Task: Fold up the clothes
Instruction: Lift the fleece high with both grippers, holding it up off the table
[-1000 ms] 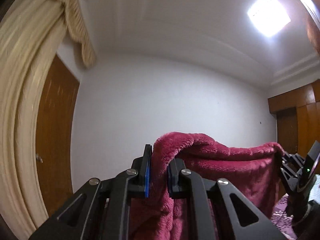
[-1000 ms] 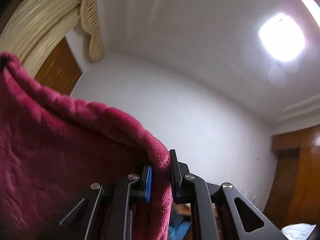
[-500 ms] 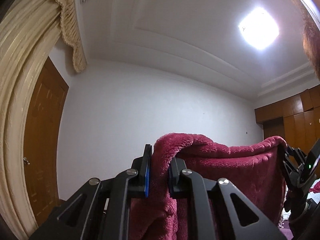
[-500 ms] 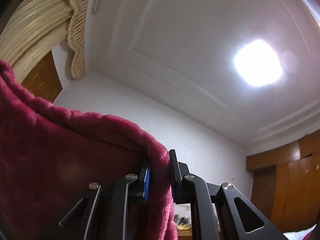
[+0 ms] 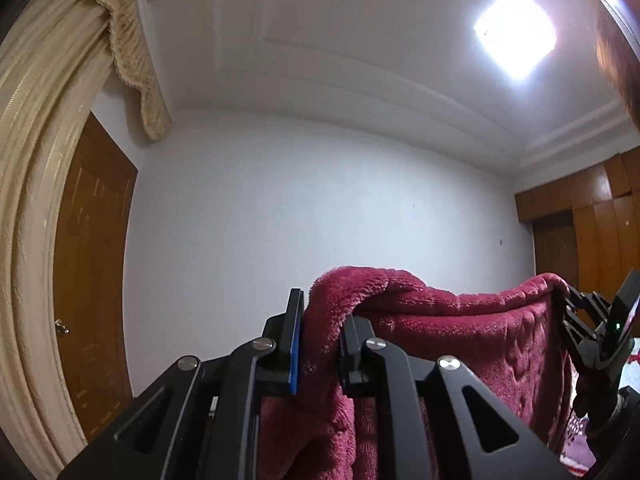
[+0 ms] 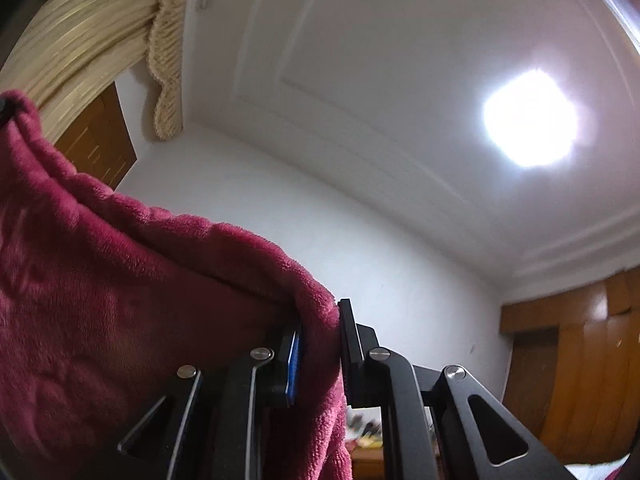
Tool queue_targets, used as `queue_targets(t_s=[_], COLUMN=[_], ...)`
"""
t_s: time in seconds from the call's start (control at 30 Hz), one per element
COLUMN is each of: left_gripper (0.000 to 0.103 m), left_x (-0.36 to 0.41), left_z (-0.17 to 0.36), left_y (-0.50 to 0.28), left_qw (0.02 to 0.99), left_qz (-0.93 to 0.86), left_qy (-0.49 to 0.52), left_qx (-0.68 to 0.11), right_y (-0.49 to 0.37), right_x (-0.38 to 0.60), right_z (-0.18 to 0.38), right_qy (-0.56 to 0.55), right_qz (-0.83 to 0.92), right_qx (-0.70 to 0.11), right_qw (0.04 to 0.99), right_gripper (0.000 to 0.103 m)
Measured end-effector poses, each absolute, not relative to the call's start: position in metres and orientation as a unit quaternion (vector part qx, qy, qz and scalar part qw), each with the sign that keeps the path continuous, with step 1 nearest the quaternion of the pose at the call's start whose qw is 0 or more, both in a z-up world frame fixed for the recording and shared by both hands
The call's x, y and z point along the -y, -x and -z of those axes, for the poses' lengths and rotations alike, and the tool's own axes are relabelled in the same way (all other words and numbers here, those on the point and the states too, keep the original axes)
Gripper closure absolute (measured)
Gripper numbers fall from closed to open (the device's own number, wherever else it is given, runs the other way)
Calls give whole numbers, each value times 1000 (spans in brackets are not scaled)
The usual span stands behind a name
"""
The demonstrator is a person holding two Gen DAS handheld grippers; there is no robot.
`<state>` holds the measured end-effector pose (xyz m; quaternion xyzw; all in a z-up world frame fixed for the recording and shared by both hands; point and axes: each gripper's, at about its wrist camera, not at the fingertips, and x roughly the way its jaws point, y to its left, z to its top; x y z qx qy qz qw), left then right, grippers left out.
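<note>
Item: red fleece garment (image 5: 460,344), hung lower centre. I have left gripper (image 5: 320,344) and right gripper (image 6: 320,344) fingers clamped on its top edge, stretching it flat, apparently for folding.

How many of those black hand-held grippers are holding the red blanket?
2: the left hand-held gripper pinches one top corner of the blanket, and the right hand-held gripper pinches the other.

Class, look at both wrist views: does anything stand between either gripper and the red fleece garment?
Nothing visible does. The left gripper and right gripper are each shut on the garment's top edge, fabric directly between the fingers.
</note>
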<state>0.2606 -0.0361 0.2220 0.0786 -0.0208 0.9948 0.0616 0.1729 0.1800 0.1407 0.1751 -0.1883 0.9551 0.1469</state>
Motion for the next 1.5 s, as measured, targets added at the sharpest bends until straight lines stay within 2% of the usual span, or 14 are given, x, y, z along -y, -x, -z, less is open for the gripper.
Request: queue_targets(t_s=[0.37, 0.73, 0.93, 1.1, 1.37, 1.5], left_gripper=[86, 86, 86, 86, 86, 86], left_x=[76, 81, 67, 55, 51, 54], left_z=[-198, -142, -62, 16, 91, 126], left_y=[-147, 57, 163, 219, 276, 299], left_qw=[52, 40, 33, 23, 20, 17], left_qz=[-998, -992, -975, -953, -928, -910], left_qy=[-12, 108, 216, 299, 371, 414], left_qx=[39, 53, 40, 47, 38, 34], right_y=[-68, 93, 193, 255, 268, 298], right_x=[-164, -144, -149, -143, -184, -187], right_z=[-134, -97, -36, 17, 134, 166], right_qy=[-114, -4, 117, 200, 276, 321], right_qz=[-969, -974, -967, -951, -927, -914], right_qx=[178, 186, 187, 200, 213, 213], right_qw=[126, 133, 130, 128, 135, 128], right_gripper=[88, 88, 88, 88, 88, 88])
